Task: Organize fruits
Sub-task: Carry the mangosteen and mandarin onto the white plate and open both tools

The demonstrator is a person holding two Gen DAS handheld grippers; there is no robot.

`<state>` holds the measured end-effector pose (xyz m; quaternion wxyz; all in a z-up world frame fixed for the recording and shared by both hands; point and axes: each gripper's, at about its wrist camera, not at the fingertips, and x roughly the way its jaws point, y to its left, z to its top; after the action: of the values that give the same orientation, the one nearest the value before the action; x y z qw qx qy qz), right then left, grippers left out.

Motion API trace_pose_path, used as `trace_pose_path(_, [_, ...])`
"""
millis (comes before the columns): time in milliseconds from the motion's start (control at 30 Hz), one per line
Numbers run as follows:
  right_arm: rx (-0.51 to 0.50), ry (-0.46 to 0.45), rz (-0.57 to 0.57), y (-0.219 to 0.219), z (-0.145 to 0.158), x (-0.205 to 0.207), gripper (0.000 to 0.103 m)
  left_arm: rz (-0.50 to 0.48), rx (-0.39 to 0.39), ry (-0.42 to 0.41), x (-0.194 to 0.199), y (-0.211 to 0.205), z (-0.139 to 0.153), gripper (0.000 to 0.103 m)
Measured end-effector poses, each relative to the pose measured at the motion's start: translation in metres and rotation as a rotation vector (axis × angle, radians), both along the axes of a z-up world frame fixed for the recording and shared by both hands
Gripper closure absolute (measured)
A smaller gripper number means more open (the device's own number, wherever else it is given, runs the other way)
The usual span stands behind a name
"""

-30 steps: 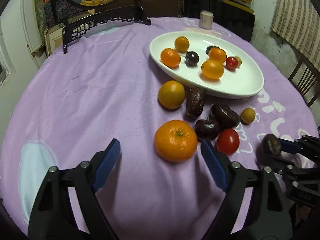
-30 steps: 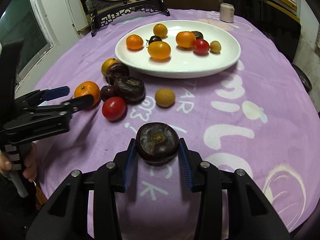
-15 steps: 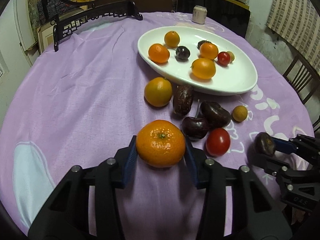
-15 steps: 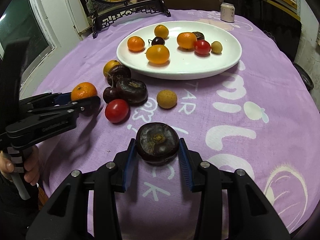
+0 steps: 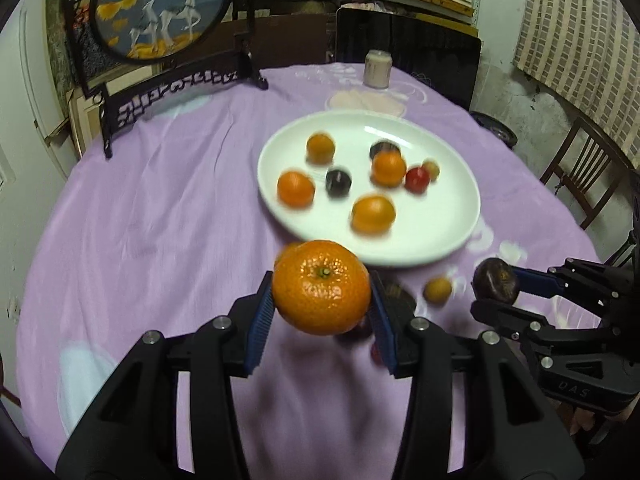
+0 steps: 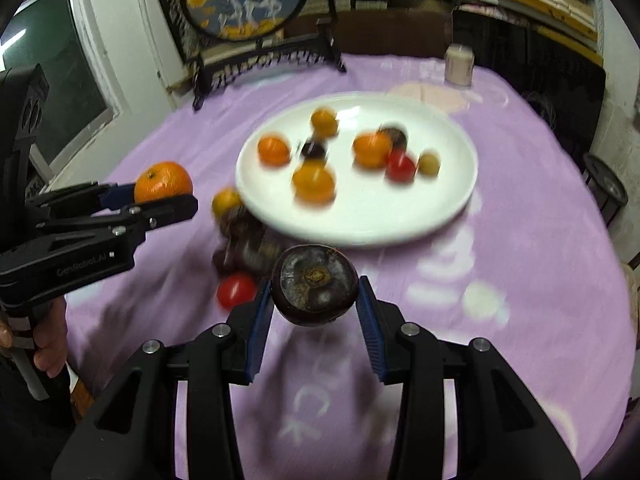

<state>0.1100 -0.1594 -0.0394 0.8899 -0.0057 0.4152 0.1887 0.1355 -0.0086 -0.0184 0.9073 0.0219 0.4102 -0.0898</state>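
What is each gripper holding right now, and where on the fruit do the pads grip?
Left gripper: round orange mandarin, pinched across its sides, stem facing the camera. Right gripper: dark purple mangosteen, also clamped at its sides.

Both grippers: black frames, blue ribbed pads, silver screws. Left gripper marked "GenRobot.AI". Bare-skinned hand.

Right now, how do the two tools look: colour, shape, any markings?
Both are matte black plastic with silver screws and blue ribbed pads. The left tool carries pale lettering "GenRobot.AI" on its side, seen from the right view. The right tool shows embossed "DAS". A bare hand grips a striped handle. No cables show.
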Motion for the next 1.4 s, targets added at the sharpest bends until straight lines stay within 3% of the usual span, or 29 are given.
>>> trace_pose_path(267, [0.024,-0.011,-0.028,-0.007,0.013,0.076,0.061,0.017,-0.024,-0.003,0.08,-0.017,0.016,0.057])
trace_pose_path(433, [0.022,0.028,-0.035,-0.003,-0.004,0.116,0.061,0.061,0.0,0.01,0.123,-0.025,0.0,0.057])
trace_pose_path(600, [0.019,0.044,-0.034,0.0,-0.016,0.124,0.061,0.056,-0.023,0.052,0.131,-0.02,-0.02,0.057])
trace_pose_path(800, [0.006,0.032,-0.033,0.004,-0.016,0.127,0.06,0.037,-0.035,0.044,0.131,-0.019,-0.018,0.056])
trace_pose_path(833, [-0.004,0.024,-0.037,0.005,-0.016,0.127,0.053,0.043,-0.038,0.035,0.131,-0.018,-0.017,0.055])
trace_pose_path(867, [-0.008,0.013,-0.047,0.004,-0.014,0.126,0.05,0.049,-0.038,0.023,0.128,-0.017,-0.014,0.046])
trace_pose_path(900, [-0.009,0.002,-0.06,0.002,-0.012,0.124,0.049,0.056,-0.039,0.009,0.125,-0.015,-0.01,0.042])
trace_pose_path(1000, [0.003,-0.009,-0.08,-0.005,-0.001,0.113,0.048,0.069,-0.059,-0.033,0.107,-0.007,0.008,0.041])
trace_pose_path(1167, [0.016,-0.066,-0.055,-0.012,0.02,0.048,0.046,0.087,-0.054,-0.123,0.044,0.014,0.031,0.029])
trace_pose_path(1267, [0.025,-0.046,-0.042,-0.012,0.012,0.013,0.046,0.095,-0.051,-0.137,0.002,0.028,0.024,0.028])
trace_pose_path(1400, [-0.004,0.009,-0.038,-0.008,-0.006,-0.011,0.046,0.116,-0.056,-0.091,-0.033,0.044,0.002,0.027])
